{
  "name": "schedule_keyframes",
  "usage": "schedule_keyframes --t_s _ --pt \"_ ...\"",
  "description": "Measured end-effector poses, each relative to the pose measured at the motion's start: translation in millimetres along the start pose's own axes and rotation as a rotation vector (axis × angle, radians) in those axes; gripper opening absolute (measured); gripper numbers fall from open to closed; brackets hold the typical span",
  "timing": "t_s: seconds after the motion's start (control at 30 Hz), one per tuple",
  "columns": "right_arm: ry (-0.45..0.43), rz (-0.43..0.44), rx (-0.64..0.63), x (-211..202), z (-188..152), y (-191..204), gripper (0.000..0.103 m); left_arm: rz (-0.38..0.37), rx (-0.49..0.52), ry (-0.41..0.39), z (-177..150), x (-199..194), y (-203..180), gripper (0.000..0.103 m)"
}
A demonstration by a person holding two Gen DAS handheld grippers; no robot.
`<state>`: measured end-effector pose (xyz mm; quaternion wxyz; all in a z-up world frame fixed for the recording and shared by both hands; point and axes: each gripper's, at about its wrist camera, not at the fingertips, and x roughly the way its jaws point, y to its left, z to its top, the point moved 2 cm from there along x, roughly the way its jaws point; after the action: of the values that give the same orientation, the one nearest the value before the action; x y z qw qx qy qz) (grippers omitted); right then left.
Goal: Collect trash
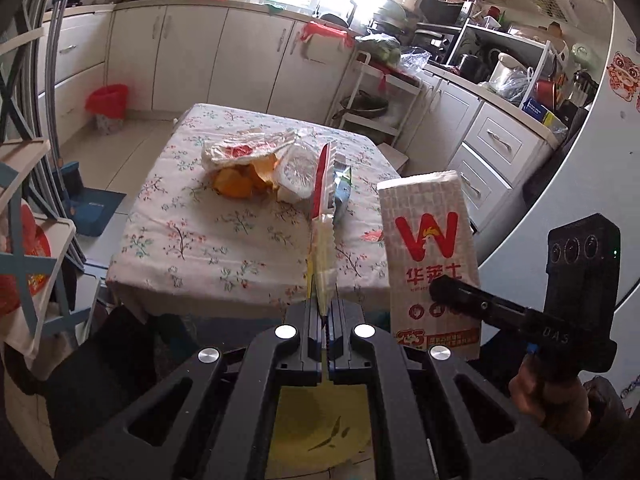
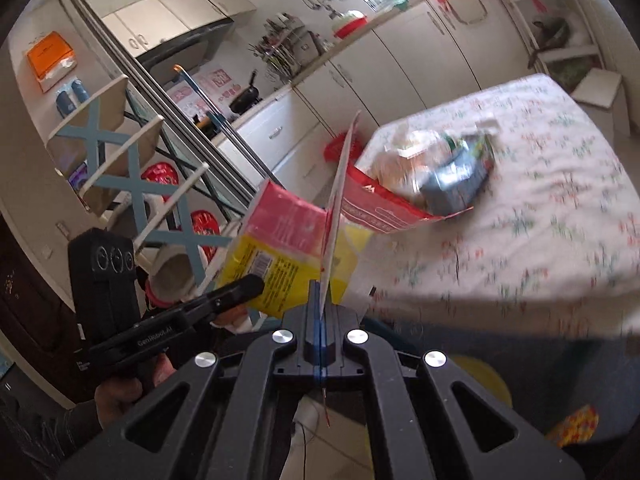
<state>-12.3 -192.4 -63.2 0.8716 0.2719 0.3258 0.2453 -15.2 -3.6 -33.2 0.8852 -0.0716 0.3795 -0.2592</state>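
Kitchen w/ white cabinets all round; in the middle a surface [image 1: 208,240] under a floral cloth, seen from off its near edge.

Both hands are already loaded. Left gripper [image 1: 325,312]: fingers together, clamped on the edge of a red-and-yellow snack wrapper [image 1: 322,200] that stands edge-on in front of its camera. Right gripper [image 2: 322,312]: fingers together too, pinching a paper takeaway bag [image 1: 430,248] w/ a red W logo. In the right wrist view that bag shows only as a thin edge. Both pieces are off the surface, carried in the air just outside its near edge.

Still on the surface, towards the middle and far side: a crumpled plastic bag [image 1: 240,150] w/ orange peel [image 1: 236,182] beside it, a clear wrapper [image 1: 296,170], and a blue-grey packet [image 1: 342,192], which the right wrist view blurs. They lie bunched together, touching or overlapping.

A bin w/ a red liner [image 1: 107,104] stands on the floor beyond the far left corner, by the cabinets.

My read: roughly a third done at best. Two items picked up but not binned; the main heap is untouched. Left to do: drop these two, prob. in that bin, then more trips for the bag, peel, wrapper and packet. Loose peel may need several grabs.
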Motion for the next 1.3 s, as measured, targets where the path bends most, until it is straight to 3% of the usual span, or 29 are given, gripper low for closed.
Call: schedule_keyframes --t_s 0.27,0.57,1.03,1.3 --pt "0.153 -0.041 0.085 15 -46 -5 0.001 -0.021 -0.012 0.073 -37 -1 0 0.002" --pt "0.248 -0.094 0.092 25 -68 -3 0.001 -0.009 0.002 0.129 -63 0 -4 0.002" --pt "0.424 -0.224 0.122 52 -98 -22 0.001 -0.004 0.078 0.3 -100 38 -21 0.002" --pt "0.462 -0.262 0.128 61 -104 -30 0.001 -0.003 0.07 0.321 -105 45 -17 0.002"
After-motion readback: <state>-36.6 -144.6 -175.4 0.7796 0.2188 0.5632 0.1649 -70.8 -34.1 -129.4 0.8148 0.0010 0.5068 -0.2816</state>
